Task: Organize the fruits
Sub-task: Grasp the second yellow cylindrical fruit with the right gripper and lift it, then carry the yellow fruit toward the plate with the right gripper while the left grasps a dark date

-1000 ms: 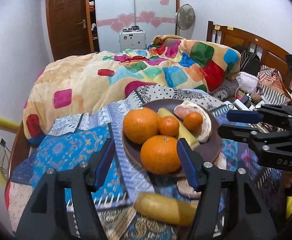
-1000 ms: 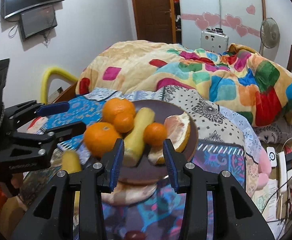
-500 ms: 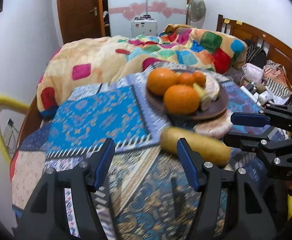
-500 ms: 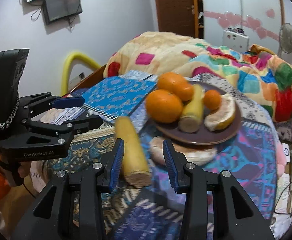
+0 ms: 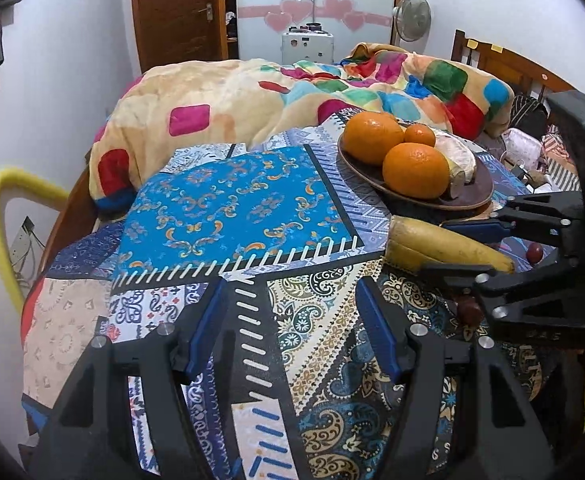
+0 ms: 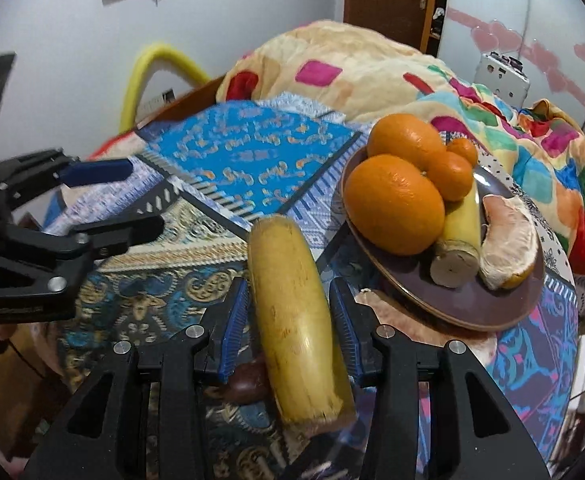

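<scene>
A yellow banana piece (image 6: 296,312) lies on the patterned cloth between the open jaws of my right gripper (image 6: 290,320); small gaps show on both sides. It also shows in the left wrist view (image 5: 440,246). A brown plate (image 6: 488,312) to the right holds two big oranges (image 6: 392,208), two small oranges (image 6: 450,174), another banana piece (image 6: 458,248) and a pomelo segment (image 6: 506,240). My left gripper (image 5: 290,328) is open and empty over the cloth, left of the banana. The plate shows in that view too (image 5: 480,196).
A small dark red fruit (image 6: 248,380) lies under the right gripper; two more show in the left wrist view (image 5: 534,252). A peel piece (image 6: 420,316) lies beside the plate. A colourful blanket (image 5: 252,96) covers the bed behind. A yellow chair frame (image 5: 0,216) stands left.
Both grippers pulled back from the plate and swung left. The right gripper came down around the loose banana piece, and its jaws have opened wider. The left gripper now hovers over bare cloth.
</scene>
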`<action>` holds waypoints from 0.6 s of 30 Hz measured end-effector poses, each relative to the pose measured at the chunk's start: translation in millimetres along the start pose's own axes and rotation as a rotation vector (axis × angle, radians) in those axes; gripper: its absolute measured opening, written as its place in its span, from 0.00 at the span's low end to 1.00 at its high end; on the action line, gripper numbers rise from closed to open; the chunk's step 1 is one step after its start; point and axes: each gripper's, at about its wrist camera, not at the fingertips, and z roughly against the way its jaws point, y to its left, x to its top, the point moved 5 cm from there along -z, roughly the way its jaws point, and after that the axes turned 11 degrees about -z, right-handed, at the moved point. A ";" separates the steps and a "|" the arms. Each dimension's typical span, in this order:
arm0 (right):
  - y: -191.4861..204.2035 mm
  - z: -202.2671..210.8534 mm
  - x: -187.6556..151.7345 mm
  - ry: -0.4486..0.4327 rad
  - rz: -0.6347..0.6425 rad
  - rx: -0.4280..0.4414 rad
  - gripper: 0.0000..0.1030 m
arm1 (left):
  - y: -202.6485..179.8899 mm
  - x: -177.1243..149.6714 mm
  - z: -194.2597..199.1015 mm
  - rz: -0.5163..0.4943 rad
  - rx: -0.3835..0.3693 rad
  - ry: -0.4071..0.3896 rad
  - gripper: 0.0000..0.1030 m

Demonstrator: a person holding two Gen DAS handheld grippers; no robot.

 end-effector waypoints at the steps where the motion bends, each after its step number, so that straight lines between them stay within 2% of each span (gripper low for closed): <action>1: -0.1 -3.2 -1.1 0.015 0.003 0.003 0.37 | -0.8 0.1 -2.0 0.002 -0.007 0.000 0.63; 7: 0.3 -4.7 -1.6 0.025 0.000 0.010 0.33 | -3.4 -0.3 -10.2 0.008 -0.028 0.003 0.63; 14: -0.9 25.3 -1.4 -0.053 -0.048 0.028 0.33 | -10.8 3.6 0.4 0.012 -0.023 -0.008 0.63; 18: -3.2 56.0 -4.3 -0.116 -0.058 0.015 0.33 | -20.5 5.4 10.8 0.018 -0.036 -0.017 0.63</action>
